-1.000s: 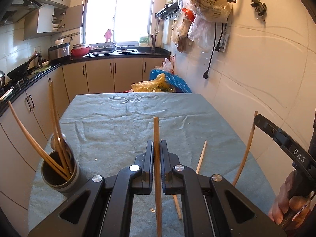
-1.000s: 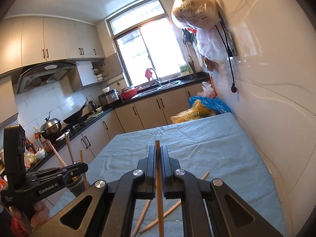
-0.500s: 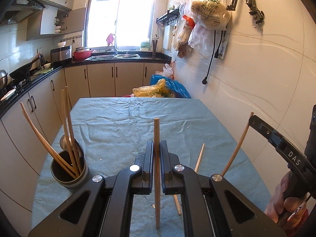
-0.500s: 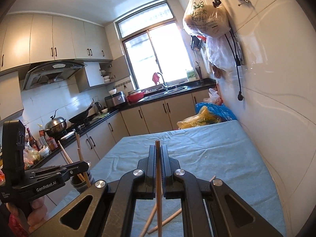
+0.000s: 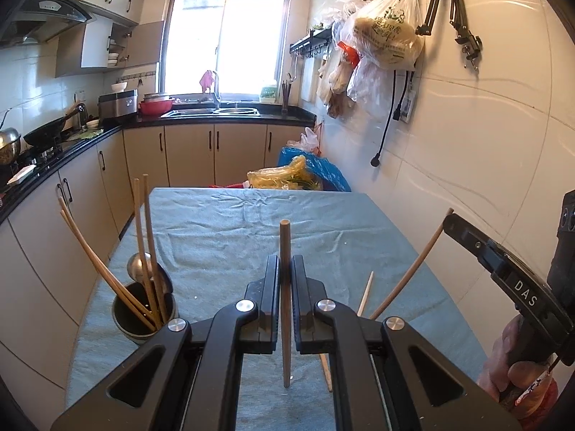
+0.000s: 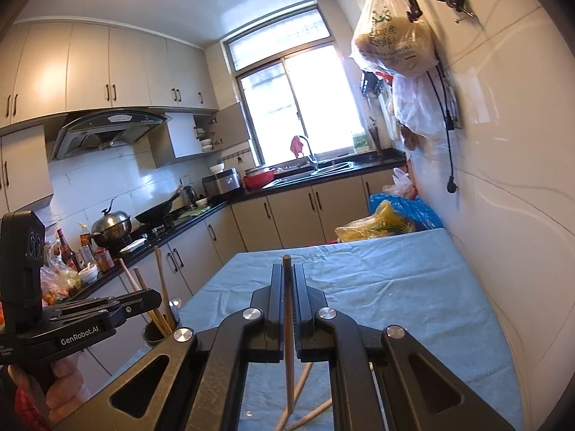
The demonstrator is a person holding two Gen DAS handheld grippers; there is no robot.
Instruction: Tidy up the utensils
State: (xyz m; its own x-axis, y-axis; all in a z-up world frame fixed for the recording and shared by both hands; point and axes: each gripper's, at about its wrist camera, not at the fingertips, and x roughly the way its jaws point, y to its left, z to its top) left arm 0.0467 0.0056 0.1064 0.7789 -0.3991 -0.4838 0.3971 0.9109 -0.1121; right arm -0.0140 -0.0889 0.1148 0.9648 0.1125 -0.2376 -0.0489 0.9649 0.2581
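Two hand-held grippers up over the table, and each one is clenched on a single chopstick. The left hand-held gripper (image 5: 285, 269) pinches its chopstick (image 5: 285, 298) upright between the black jaws, the tip poking up above them and the lower end hanging clear of the cloth. The right hand-held gripper (image 6: 286, 276) does the same with its own chopstick (image 6: 288, 341), clamped and near vertical.

Count the rest: the holder (image 5: 143, 314), a dark round cup near the left edge of the table, carries four chopsticks leaning out of it and one metal ladle (image 5: 138, 269) (bowl end up). On the cloth, two loose chopsticks (image 6: 305, 402) lie crossed below the right gripper's jaws.

The table (image 5: 230, 222) wears a wrinkled blue-grey cloth and stands against a white tiled wall (image 5: 485, 151). It's a narrow kitchen: beige cabinets under a black countertop (image 5: 215, 116), a sink below a bright window (image 5: 230, 43), a wok (image 6: 158, 212) and a steel pot on the hob, a range hood (image 6: 107, 131) above. Plastic bags (image 5: 384, 36) hang from wall hooks, and more bags sit beyond the table's far end.
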